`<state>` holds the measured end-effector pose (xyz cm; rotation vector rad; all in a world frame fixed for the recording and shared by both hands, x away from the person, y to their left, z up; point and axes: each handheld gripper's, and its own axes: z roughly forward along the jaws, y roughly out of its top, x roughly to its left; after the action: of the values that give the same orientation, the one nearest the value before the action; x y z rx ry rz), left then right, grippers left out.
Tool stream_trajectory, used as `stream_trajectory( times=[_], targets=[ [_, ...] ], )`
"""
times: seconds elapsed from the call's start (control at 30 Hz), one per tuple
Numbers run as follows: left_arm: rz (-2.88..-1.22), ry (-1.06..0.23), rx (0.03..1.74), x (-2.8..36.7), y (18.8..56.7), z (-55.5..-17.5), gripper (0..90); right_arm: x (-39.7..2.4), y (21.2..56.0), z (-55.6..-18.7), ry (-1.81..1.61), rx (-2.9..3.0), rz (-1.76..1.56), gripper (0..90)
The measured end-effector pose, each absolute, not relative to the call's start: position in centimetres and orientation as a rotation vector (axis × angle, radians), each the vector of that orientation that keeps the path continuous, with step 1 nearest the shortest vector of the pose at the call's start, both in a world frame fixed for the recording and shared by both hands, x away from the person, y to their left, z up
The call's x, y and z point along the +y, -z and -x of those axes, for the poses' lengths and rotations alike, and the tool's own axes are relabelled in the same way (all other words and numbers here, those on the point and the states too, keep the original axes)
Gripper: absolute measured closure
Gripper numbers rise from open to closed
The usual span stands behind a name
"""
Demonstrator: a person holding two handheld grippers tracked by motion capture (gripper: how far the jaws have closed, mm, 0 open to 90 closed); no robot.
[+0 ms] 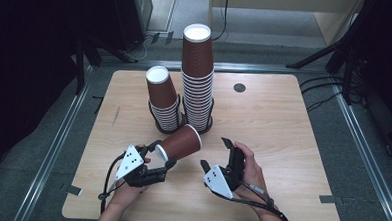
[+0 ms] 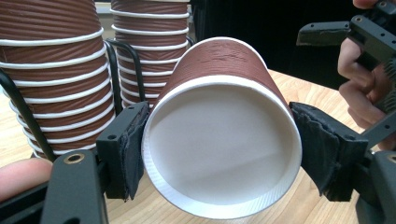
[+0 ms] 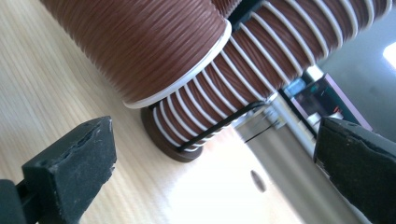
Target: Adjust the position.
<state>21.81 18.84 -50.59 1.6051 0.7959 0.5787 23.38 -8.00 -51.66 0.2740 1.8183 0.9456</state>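
On a light wood-grain worktop (image 1: 283,124), set on a grey floor in a dark room with black stands and cables at the edges, two stacks of ribbed brown paper cups stand rim-down in black wire holders: a tall stack (image 1: 197,75) and, just beside it, a shorter stack (image 1: 163,99) that leans a little. Both forearms come in from the near edge. The left hand (image 1: 125,187) holds the left gripper (image 1: 162,154) pointing forward and toward the right gripper; its jaws are clamped on a single brown cup (image 1: 180,144) at the rim, one pad on each side. In the left gripper view this cup (image 2: 223,126) lies on its side between the pads, white inside facing the camera, its closed end pointing away toward the stacks just beyond. The right hand (image 1: 249,170) holds the right gripper (image 1: 214,154) beside the cup, jaws wide apart and holding nothing. In the right gripper view the worktop is tilted; the held cup's rim and the base of a stack lie ahead of the spread jaws, not touching them.
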Motion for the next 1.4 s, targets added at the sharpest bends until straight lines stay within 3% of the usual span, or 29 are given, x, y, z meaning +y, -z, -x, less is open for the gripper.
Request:
stream_trajectory(
  times=[1.4],
  targets=[
    [-1.564, -0.651, 0.790, 19.07, 50.73, -21.57, 24.7, -7.37, 51.78, -23.30, -1.606, 1.884, -1.025, 4.5]
  ],
)
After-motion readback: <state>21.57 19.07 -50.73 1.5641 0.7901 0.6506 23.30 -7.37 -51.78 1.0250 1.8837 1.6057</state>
